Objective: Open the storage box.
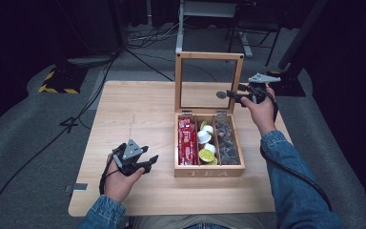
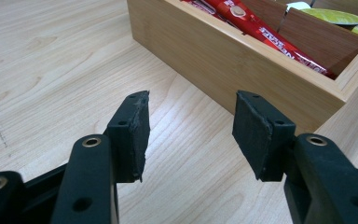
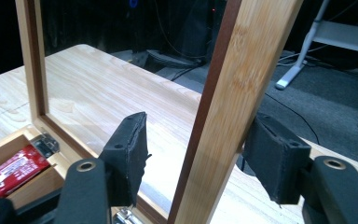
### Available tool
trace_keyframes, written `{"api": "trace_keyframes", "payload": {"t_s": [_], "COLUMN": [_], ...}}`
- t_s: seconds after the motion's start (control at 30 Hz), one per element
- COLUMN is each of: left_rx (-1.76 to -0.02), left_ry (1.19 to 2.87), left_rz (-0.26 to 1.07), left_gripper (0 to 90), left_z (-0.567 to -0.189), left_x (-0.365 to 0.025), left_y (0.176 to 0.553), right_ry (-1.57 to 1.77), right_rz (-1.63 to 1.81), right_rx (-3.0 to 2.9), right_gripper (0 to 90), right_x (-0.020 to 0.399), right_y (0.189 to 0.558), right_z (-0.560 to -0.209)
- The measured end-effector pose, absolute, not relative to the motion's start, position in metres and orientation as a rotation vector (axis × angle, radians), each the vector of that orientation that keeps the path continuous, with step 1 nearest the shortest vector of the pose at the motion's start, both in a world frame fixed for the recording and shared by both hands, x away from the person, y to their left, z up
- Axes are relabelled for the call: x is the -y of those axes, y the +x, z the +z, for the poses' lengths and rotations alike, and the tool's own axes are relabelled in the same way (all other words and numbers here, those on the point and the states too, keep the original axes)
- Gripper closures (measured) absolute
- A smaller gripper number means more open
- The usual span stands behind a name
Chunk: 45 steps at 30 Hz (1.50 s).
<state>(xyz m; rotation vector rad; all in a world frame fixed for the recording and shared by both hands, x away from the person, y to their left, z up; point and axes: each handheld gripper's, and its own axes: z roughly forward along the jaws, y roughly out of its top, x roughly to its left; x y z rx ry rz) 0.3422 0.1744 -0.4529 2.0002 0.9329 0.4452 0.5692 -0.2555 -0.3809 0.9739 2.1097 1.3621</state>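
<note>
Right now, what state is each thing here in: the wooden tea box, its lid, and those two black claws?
Tea box: open, all three compartments filled.
Lid: raised upright, its frame bar between the right gripper's jaws.
Right gripper: open; one pad clear of the bar, the other seems to touch it.
Left gripper: open, empty, over the table beside the box.
</note>
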Motion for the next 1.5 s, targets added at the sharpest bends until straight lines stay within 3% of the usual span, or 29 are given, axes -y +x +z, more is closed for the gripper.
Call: {"api": "trace_keyframes", "payload": {"t_s": [0.27,0.63,1.0,1.5], "left_rx": [-0.950,-0.963,-0.976,-0.995], "left_ry": [2.012,2.009,2.018,2.033], "left_rz": [0.420,0.420,0.416,0.394], "left_gripper": [44.4,42.1,39.1,36.0], "left_z": [-0.457,-0.458,-0.458,-0.459], "left_x": [-0.175,-0.176,-0.182,-0.191], "left_y": [0.345,0.345,0.347,0.349], "right_ry": [1.005,1.007,1.028,1.014], "right_rz": [1.357,1.325,1.329,1.385], "right_rx": [-2.100,-2.096,-2.113,-2.169], "right_gripper": [38.3,26.3,27.0,32.6], "right_x": [0.253,0.243,0.249,0.258], "right_y": [0.572,0.571,0.567,0.533], "right_z": [-0.385,-0.390,-0.388,-0.359]}}
